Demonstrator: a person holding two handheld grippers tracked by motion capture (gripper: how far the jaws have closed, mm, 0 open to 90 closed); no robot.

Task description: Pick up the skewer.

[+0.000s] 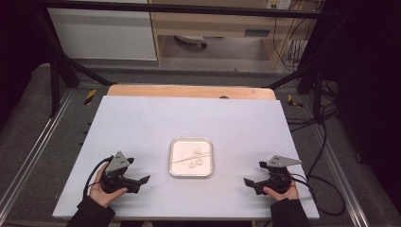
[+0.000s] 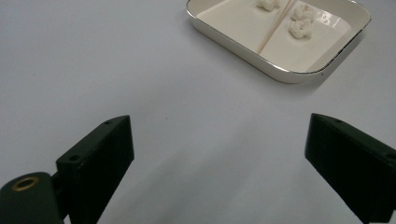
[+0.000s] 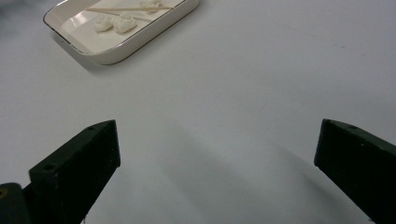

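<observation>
White desk [image 1: 142,123] carries a tray [image 1: 190,173] at its middle holding a stick [image 1: 187,157] and three white lumps [image 1: 197,158], so each spread, empty hand-held gripper, left [image 1: 140,171] and right [image 1: 251,173], should probably approach low and level, closing only once squarely around its target.

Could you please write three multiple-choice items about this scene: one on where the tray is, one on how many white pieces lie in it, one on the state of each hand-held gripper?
1. Where is the tray?
A. between the two grippers
B. at the table's far edge
C. in the left jaws

2. How many white pieces lie in it?
A. one
B. three
C. six

3. How are the left hand-held gripper and the right hand-held gripper?
A. both open and empty
B. both shut
C. one holds the stick

Key: 1 A, the high view shows it midway; 2 B, three lumps beside the stick; 3 A, bare table shows between each pair of jaws.
</observation>
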